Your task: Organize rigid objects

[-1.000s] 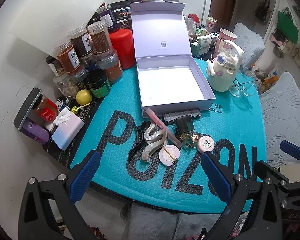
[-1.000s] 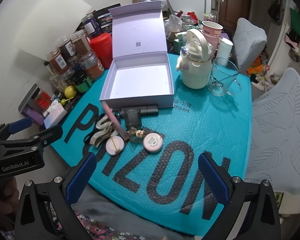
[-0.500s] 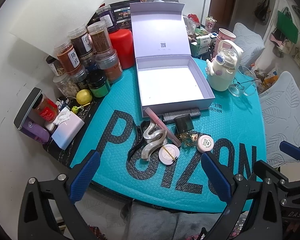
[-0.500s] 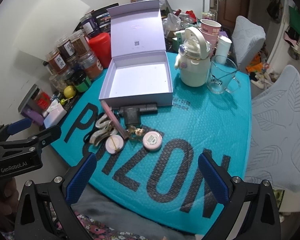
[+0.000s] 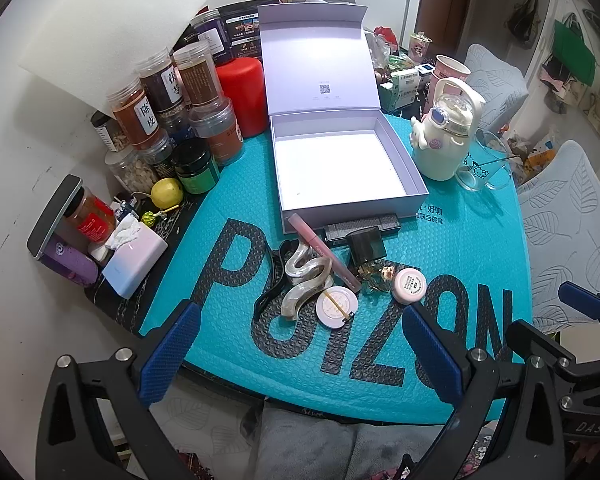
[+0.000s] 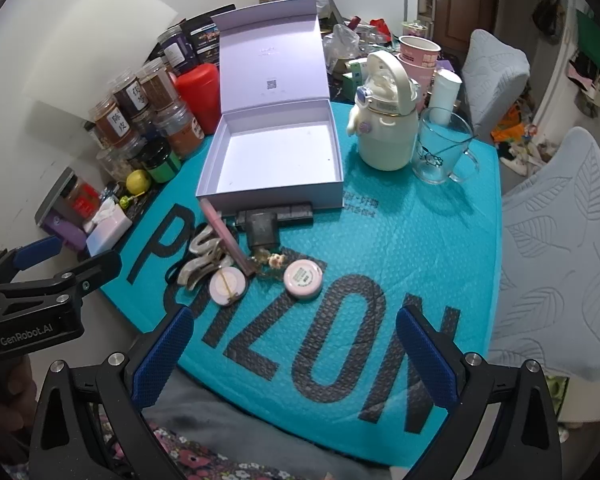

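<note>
**Both grippers wide open over the mat, small items heaped before the box**

Left wrist view: Left gripper [image 5: 300, 344] spread wide, nothing between the blue pads [image 5: 171, 350], hovering at the near edge of the teal mat [image 5: 480, 240]. Open lilac box [image 5: 340, 168] empty, lid upright behind it. Just in front of the box: black bar [image 5: 362, 229], dark cube [image 5: 366, 245], pink tube [image 5: 324, 253] lying aslant across a wavy clip [image 5: 306, 280], black hair clip [image 5: 274, 280] left of that, round compact [image 5: 336, 306] and pink jar [image 5: 409, 286] nearest the gripper, a small charm [image 5: 382, 274] between them. Left of the box, jars [image 5: 168, 120], red can [image 5: 240, 96], lemon [image 5: 167, 193]. Right of the box, cream bottle [image 5: 440, 140] and glass mug [image 5: 484, 164]. Right gripper's blue tip only at the far right edge.

Right wrist view: Right gripper [image 6: 296, 356] equally wide, holding nothing. Seen only here: white roll [image 6: 444, 94] behind the mug [image 6: 440, 152], and the left gripper's body [image 6: 36, 300] from the side, left of the heap. Box [image 6: 276, 160], compact [image 6: 227, 286], jar [image 6: 302, 280] and tube [image 6: 228, 236] also visible. Broad bare mat right of the heap and in front of the bottle [image 6: 384, 128]; tight quarters left of the box, against the jars.

Against half a second ago: nothing on the mat shifted; both views nearly unchanged.
</note>
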`<state>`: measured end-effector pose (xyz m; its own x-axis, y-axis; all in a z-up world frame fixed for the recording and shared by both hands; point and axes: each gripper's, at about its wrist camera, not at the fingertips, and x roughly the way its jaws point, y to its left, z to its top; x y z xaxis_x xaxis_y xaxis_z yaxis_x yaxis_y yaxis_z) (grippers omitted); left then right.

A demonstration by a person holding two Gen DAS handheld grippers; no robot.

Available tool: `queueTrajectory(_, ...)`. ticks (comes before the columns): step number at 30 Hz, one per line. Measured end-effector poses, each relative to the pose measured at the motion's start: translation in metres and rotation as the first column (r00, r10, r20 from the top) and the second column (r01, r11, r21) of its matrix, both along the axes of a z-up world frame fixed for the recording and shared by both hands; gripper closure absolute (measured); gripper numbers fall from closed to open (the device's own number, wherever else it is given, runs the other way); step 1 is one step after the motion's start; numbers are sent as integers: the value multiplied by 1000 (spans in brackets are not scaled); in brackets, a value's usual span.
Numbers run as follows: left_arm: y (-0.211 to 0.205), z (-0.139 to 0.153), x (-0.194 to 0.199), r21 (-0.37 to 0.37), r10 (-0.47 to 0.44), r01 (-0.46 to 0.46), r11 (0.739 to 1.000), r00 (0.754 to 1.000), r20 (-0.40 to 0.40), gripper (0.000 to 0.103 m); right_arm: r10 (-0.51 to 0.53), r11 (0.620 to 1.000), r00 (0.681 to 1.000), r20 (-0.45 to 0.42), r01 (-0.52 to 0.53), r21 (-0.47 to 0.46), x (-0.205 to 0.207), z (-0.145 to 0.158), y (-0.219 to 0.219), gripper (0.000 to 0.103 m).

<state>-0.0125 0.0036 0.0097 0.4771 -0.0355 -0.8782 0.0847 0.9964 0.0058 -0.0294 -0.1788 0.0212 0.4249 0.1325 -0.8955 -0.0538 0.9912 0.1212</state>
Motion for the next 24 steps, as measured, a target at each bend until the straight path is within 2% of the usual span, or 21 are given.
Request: queueTrajectory(24, -3, -2, -3, 3, -5, 5, 1000, 1000, 2, 0, 16, 1000, 1000, 1, -16, -11, -3, -1, 4, 0)
